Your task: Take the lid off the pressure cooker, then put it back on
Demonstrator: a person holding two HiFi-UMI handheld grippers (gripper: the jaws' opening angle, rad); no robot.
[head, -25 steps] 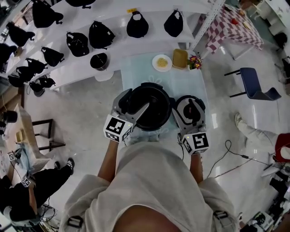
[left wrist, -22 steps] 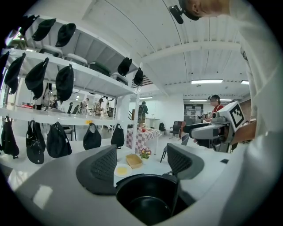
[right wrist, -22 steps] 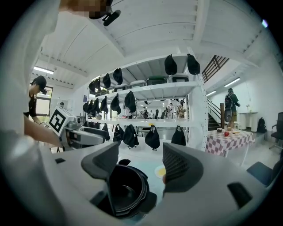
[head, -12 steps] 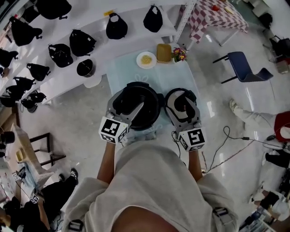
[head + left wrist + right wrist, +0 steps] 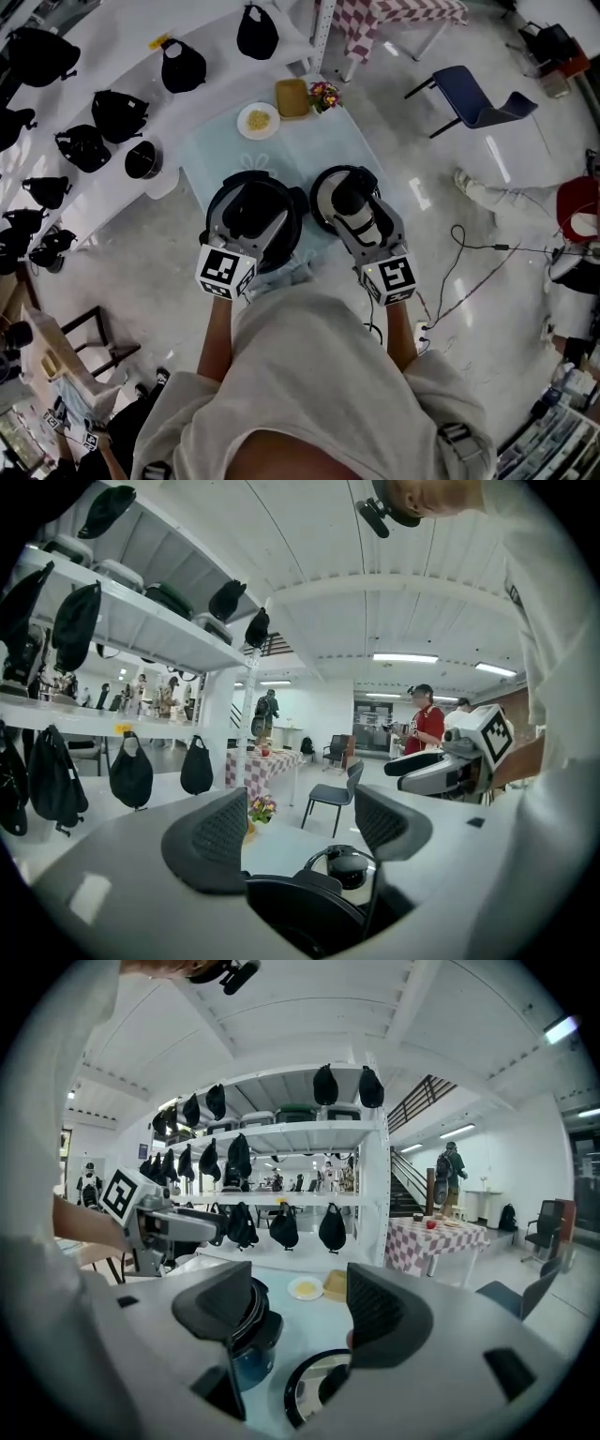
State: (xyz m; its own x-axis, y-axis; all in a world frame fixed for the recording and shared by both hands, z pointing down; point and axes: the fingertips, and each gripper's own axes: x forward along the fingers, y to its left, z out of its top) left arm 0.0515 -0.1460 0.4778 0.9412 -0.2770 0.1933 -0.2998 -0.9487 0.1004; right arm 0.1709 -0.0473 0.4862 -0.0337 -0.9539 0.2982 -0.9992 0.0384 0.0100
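The black pressure cooker pot (image 5: 246, 225) stands open on the pale blue table (image 5: 309, 155). Its lid (image 5: 330, 187), with a black knob, lies on the table just right of the pot. My left gripper (image 5: 255, 217) hovers over the pot's mouth, jaws open and empty. In the left gripper view, the left gripper (image 5: 300, 832) looks across the pot rim (image 5: 300, 916) at the lid (image 5: 349, 866). My right gripper (image 5: 354, 204) is above the lid with its jaws wide and nothing between the pads. The right gripper view has the right gripper (image 5: 300, 1312), the pot (image 5: 246, 1335) at left and the lid (image 5: 305, 1387) below.
A plate of yellow food (image 5: 258, 120), a yellow box (image 5: 292, 97) and small flowers (image 5: 326, 94) sit at the table's far edge. White shelves with black bags (image 5: 112, 112) run along the left. A blue chair (image 5: 478, 94) and floor cables (image 5: 450, 272) lie to the right.
The head view has swung, so table, pot and lid sit further left and up in the picture. Both grippers keep their places over the pot and the lid, jaws unchanged.
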